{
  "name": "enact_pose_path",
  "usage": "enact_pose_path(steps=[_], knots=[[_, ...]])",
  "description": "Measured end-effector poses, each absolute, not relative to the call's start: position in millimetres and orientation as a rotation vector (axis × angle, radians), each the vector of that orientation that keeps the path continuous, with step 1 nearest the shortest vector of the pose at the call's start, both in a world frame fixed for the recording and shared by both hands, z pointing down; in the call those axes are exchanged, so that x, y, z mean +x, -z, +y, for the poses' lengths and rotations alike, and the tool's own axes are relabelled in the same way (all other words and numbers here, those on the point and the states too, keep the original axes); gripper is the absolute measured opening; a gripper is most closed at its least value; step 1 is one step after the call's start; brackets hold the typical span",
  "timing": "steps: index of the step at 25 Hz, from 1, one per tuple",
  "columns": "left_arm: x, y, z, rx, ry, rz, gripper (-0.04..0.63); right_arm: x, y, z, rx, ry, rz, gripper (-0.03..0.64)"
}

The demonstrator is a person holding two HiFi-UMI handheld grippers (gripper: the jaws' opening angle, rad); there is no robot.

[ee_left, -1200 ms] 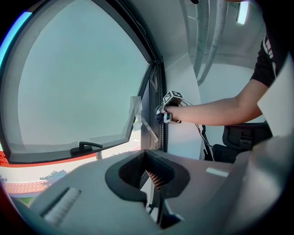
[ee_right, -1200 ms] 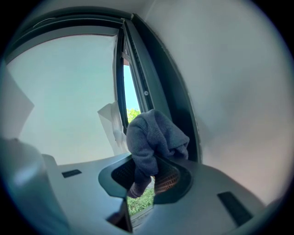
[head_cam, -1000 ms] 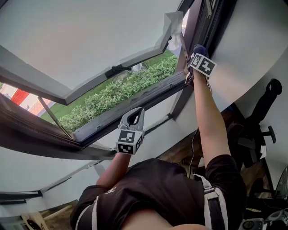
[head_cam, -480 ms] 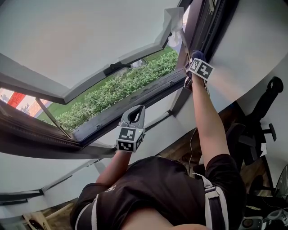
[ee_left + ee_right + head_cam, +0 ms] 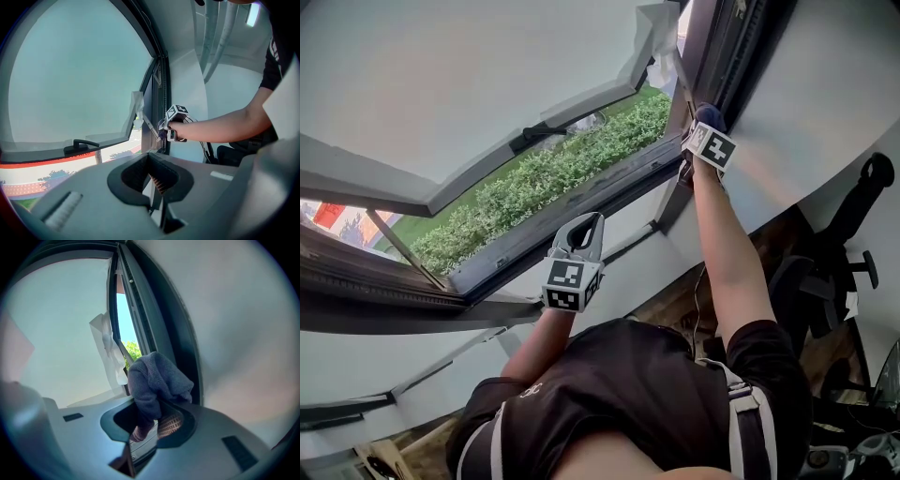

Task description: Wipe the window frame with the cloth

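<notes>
My right gripper (image 5: 703,127) is raised to the dark vertical side of the window frame (image 5: 713,56), just above its lower corner. It is shut on a purple-grey cloth (image 5: 157,380), which bunches over the jaws and presses against the frame's inner channel (image 5: 149,324). The cloth (image 5: 707,113) shows as a dark lump above the marker cube. My left gripper (image 5: 585,234) hangs lower, in front of the bottom frame rail (image 5: 581,217), shut with nothing in it (image 5: 157,185). It touches nothing.
The sash (image 5: 469,84) is swung outward, with a handle (image 5: 530,139) on its lower edge. White film (image 5: 660,42) hangs at its corner close to the cloth. A hedge (image 5: 553,183) lies outside. A white wall (image 5: 825,94) and an office chair (image 5: 848,244) are at the right.
The right gripper with the cloth has slid a little down the side frame toward the lower corner. The left gripper has stayed about where it was.
</notes>
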State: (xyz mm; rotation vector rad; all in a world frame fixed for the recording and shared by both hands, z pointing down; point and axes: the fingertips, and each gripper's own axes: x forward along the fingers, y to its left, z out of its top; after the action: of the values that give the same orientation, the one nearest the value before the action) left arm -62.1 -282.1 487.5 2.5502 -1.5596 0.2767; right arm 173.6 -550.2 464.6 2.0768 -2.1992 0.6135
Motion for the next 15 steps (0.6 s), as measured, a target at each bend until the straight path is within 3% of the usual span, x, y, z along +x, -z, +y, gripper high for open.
enact_pose_path(steps=[15], knots=[[-62.0,-495.2,-286.1,2.519,-0.294,-1.573,0.008,173.4,-509.2,-550.0,2.009,-0.645,-2.184,0.087]])
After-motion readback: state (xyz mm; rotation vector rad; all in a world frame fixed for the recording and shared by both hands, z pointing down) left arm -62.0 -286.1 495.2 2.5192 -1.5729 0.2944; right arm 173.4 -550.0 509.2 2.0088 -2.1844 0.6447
